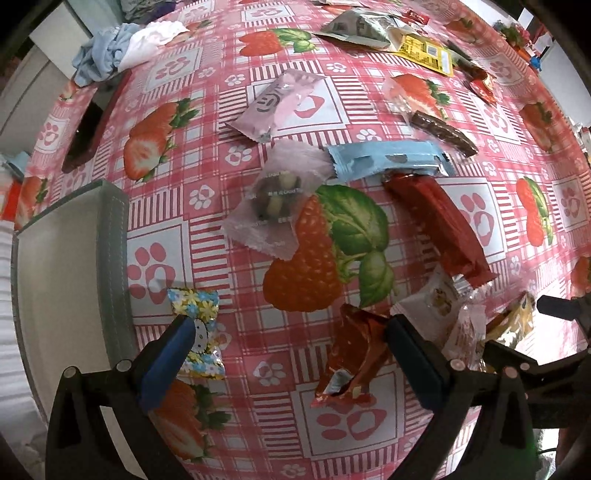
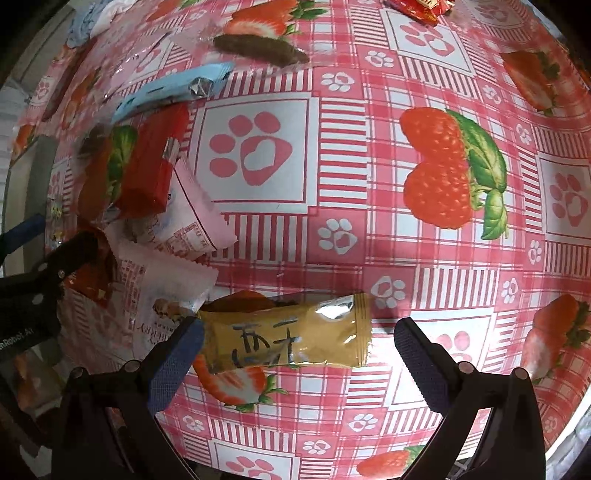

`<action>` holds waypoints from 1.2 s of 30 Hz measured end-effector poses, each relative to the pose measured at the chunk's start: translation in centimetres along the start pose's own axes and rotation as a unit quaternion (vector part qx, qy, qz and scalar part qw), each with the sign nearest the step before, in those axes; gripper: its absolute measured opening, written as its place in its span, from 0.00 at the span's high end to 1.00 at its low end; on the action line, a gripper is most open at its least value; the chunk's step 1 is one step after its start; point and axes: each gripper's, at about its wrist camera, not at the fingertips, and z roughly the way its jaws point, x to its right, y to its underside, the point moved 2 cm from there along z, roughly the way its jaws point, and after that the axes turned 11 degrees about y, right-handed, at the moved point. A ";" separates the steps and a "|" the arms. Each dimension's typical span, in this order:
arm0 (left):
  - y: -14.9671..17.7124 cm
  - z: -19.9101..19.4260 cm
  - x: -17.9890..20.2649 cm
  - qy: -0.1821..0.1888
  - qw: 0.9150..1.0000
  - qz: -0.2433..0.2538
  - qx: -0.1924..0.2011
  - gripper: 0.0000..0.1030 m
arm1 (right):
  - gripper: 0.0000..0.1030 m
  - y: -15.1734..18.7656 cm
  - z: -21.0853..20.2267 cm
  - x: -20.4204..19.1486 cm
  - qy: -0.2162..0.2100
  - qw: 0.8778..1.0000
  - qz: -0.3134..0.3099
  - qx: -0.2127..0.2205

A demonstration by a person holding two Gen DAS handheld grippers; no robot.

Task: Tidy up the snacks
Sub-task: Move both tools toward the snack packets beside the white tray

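Observation:
My left gripper [image 1: 290, 328] is open low over the strawberry tablecloth [image 1: 207, 122]. A crumpled red-brown wrapper [image 1: 349, 356] lies beside its right finger [image 1: 413, 354]. A flowered candy [image 1: 197, 332] lies under its left finger [image 1: 171, 350]. My right gripper [image 2: 299, 339] is open, with a tan snack packet [image 2: 284, 338] lying between its fingers on the cloth. Ahead in the left wrist view lie a clear wrapped sweet [image 1: 275, 201], a blue bar [image 1: 388, 158], a red bar [image 1: 439, 225] and a pink packet [image 1: 280, 105].
A grey-green box [image 1: 62, 273] with a pale inside stands at the left edge. Cloths [image 1: 122, 46] are bunched at the far left. More packets [image 1: 388, 33] lie at the far side. White and pink packets [image 2: 177, 266] lie left of the right gripper, where the left gripper [image 2: 40, 280] shows.

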 end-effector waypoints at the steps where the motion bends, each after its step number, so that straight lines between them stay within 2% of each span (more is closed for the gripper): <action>1: -0.1 0.0 -0.2 -0.002 1.000 -0.002 0.000 0.00 | 0.00 -0.1 0.2 -0.1 0.001 1.000 0.001 -0.002; 9: -2.8 0.0 -4.6 -0.024 0.999 -0.025 0.017 0.00 | 0.00 -2.6 1.0 -0.1 0.010 1.000 0.018 -0.002; 13: -4.2 -0.6 -7.1 -0.014 0.999 -0.035 0.020 0.00 | 0.00 -4.4 1.0 1.3 0.020 0.999 0.046 -0.001; 18: -3.1 -1.9 -7.5 -0.001 0.999 -0.033 0.006 0.00 | 0.00 -5.2 -0.1 3.1 0.017 0.997 0.076 -0.003; 20: -1.5 -2.7 -6.2 0.008 0.999 -0.032 -0.007 0.00 | 0.00 -5.0 -0.3 3.7 0.015 0.997 0.081 -0.008; 21: -1.6 -1.9 -5.3 0.012 0.999 -0.029 -0.012 0.00 | 0.00 -4.7 -0.4 4.0 0.014 0.996 0.082 -0.011; 24: -0.6 -2.5 -5.1 0.001 1.000 -0.017 -0.018 0.00 | 0.00 -3.0 -0.1 4.0 0.005 0.996 0.088 -0.027; 26: -0.1 -2.9 -5.7 -0.006 0.999 -0.027 -0.023 0.00 | 0.00 -2.2 -0.2 3.8 -0.004 0.995 0.094 -0.035; 29: -0.4 -2.7 -7.8 0.000 0.998 -0.050 -0.031 0.00 | 0.00 -0.7 -0.6 2.9 -0.023 0.994 0.103 -0.038; 31: 0.7 -3.5 -6.9 0.002 0.998 -0.050 -0.032 0.00 | 0.00 0.2 -1.0 1.2 -0.047 0.992 0.108 -0.038; 34: 0.3 -3.5 -7.0 0.003 0.999 -0.027 -0.035 0.00 | 0.00 0.8 -1.4 -2.1 -0.068 0.992 0.101 -0.042; 36: 0.1 -3.2 -6.4 -0.009 0.999 -0.005 -0.034 0.00 | 0.00 0.8 -1.7 -4.6 -0.072 0.992 0.094 -0.046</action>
